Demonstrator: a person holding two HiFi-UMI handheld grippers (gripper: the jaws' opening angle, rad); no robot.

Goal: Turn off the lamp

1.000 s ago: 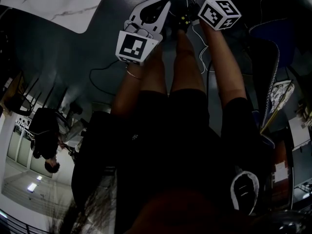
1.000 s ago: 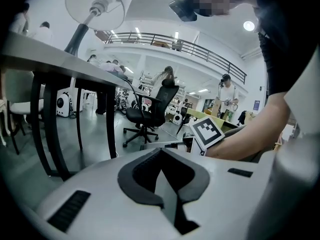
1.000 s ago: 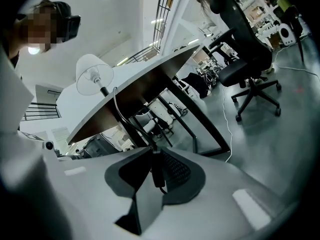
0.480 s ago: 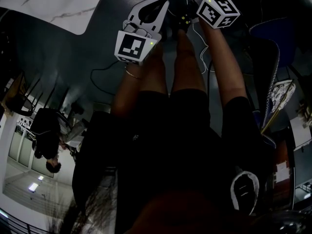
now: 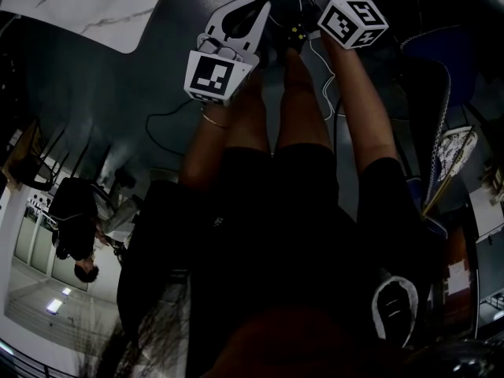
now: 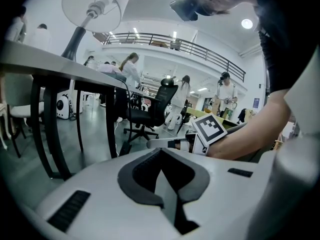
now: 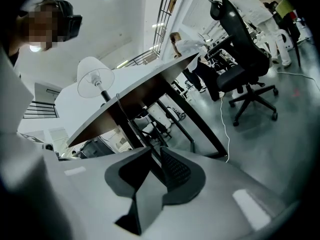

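Observation:
The lamp (image 6: 94, 6) stands on a table (image 6: 60, 70) above and left of me, white shade seen from below with its bulb showing; whether it is lit I cannot tell. In the right gripper view the lamp (image 7: 95, 77) is up left on the same table (image 7: 145, 86), with a cord hanging from the edge. My left gripper (image 6: 160, 150) is shut, nothing in it, and aims under the table. My right gripper (image 7: 154, 151) has a narrow gap between its tips, with nothing in it. Both are held low, far from the lamp. The head view is dark; the left gripper (image 5: 264, 5) and the right marker cube (image 5: 353, 22) show above the person's knees.
Black table legs (image 6: 45, 129) stand close ahead on the left. A black office chair (image 7: 245, 59) is off to the right, and a white cable (image 7: 224, 119) runs down to the grey floor. Several people stand in the background. A small device with green lights (image 5: 297, 31) lies between the grippers.

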